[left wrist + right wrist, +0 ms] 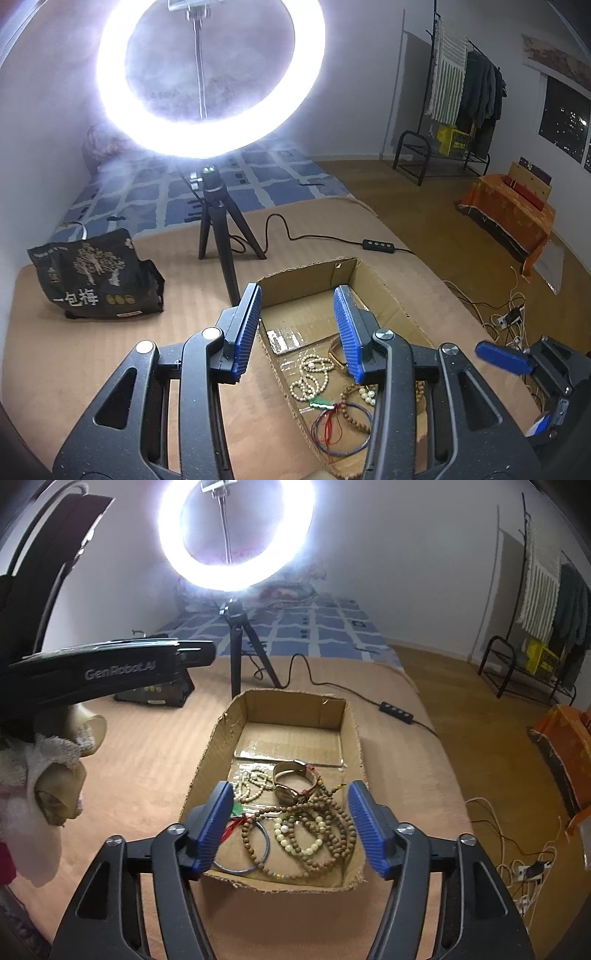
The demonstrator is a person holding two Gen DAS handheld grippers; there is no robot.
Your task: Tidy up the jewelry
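Although both tongs hung spread and empty above the cardboard box point(351, 738), the left gripper point(295, 328) at lower centre of its view and the right gripper point(291, 823) likewise, every piece I could see already lay heaped in the box's near end. The brown bead strand point(332, 834) tangled over the pale bead bracelet point(299, 840), the watch point(291, 781) and the blue bangle point(258, 849). I judged the wise move was pinching one loose strand at its outer edge (never mid-heap) and lifting slowly.
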